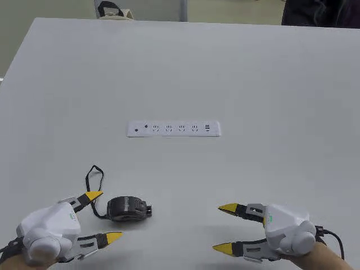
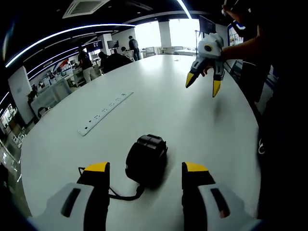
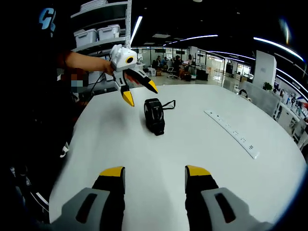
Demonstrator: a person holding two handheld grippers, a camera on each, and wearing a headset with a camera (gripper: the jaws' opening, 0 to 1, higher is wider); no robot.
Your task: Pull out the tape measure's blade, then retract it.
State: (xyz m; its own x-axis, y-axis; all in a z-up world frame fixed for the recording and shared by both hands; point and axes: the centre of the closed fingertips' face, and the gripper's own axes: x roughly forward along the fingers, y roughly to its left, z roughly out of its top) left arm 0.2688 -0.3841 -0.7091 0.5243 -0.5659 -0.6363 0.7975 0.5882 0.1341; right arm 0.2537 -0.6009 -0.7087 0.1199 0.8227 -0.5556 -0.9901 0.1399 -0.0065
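The tape measure (image 1: pixel 128 208) is small and dark, so its little parts are hard to see. I cannot tell where the blade's tip is. Its thin black strap (image 1: pixel 93 180) makes a loop, and one bit of the loop is hidden behind a yellow tip of the left tongs (image 1: pixel 104 216). The hands that hold the tongs are cut off at the bottom edge of the head view. At the top edge, something with a dark handle is cut off too, and I cannot tell what it is.

The tape measure lies on the white bench (image 1: pixel 253 84), at the lower left of the head view. It sits just in front of the left tongs, near the gap between the two yellow tips, but not touching them. In the left gripper view it is in the middle, low down, right between the two jaws. The left tongs are spread wide and hold nothing.

The right tongs (image 1: pixel 225 227) are at the lower right of the head view, well apart from the tape measure. They are spread wide too and hold nothing.

A long white power strip (image 1: pixel 173 129) lies in the middle of the bench, higher in the frame than the tape measure.
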